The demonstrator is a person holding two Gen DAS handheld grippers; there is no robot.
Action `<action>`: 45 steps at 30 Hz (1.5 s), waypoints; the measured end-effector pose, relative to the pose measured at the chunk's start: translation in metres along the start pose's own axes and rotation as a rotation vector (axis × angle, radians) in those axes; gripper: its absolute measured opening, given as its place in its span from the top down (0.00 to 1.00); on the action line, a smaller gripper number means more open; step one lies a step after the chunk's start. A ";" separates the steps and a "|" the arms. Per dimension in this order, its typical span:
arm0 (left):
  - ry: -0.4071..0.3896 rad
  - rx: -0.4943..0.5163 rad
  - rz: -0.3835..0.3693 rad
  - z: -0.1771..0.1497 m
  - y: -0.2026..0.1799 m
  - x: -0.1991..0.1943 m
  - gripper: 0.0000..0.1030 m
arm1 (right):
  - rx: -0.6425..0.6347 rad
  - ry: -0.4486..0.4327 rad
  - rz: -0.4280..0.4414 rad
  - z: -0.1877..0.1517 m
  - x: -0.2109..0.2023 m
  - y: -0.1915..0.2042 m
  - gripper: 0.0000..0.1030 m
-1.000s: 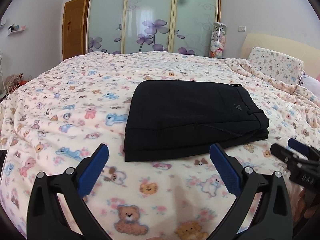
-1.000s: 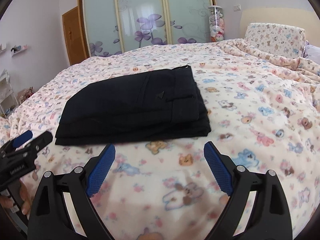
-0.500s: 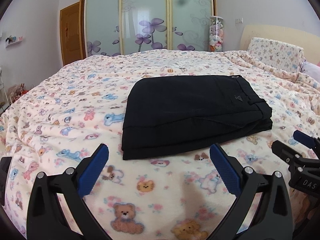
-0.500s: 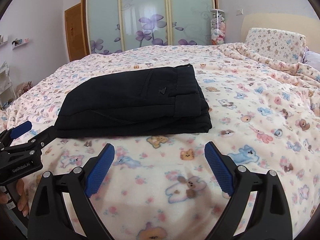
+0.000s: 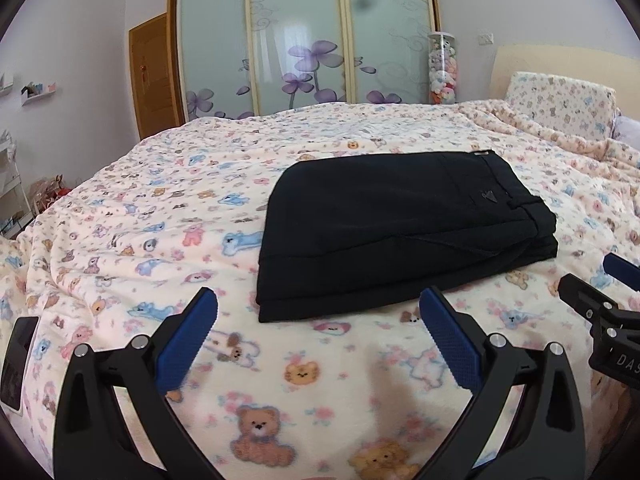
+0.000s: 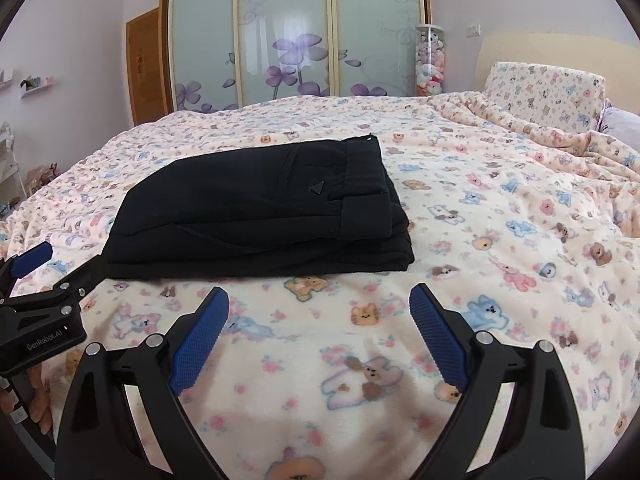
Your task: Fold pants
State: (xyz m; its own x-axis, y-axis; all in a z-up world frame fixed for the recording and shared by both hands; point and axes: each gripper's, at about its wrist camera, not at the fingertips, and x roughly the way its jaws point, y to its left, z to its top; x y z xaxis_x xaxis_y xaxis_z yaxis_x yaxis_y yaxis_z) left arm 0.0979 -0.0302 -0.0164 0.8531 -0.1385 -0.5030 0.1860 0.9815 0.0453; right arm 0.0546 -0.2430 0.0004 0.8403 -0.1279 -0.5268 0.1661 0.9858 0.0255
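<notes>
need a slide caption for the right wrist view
Folded black pants lie on a teddy-print blanket, open right tongs hovering empty in front.

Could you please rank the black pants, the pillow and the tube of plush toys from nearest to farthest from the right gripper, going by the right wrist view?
1. Black pants: just ahead of the right gripper, slightly left, folded on the blanket.
2. Pillow: far right, at the headboard.
3. Tube of plush toys: beyond the bed, by the wardrobe doors.
</notes>
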 end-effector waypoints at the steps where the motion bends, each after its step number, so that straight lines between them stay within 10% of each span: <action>1: -0.003 -0.009 0.003 0.001 0.002 -0.001 0.02 | 0.000 -0.007 -0.004 0.000 -0.001 0.000 0.09; 45: -0.020 -0.004 0.020 0.000 0.003 -0.003 0.02 | -0.042 -0.081 -0.048 0.006 -0.008 0.000 0.07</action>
State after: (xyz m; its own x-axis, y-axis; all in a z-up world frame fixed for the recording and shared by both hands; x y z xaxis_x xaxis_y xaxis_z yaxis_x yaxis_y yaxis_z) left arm 0.0956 -0.0271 -0.0145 0.8661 -0.1215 -0.4849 0.1669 0.9846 0.0513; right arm 0.0512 -0.2422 0.0097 0.8713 -0.1823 -0.4557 0.1873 0.9817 -0.0346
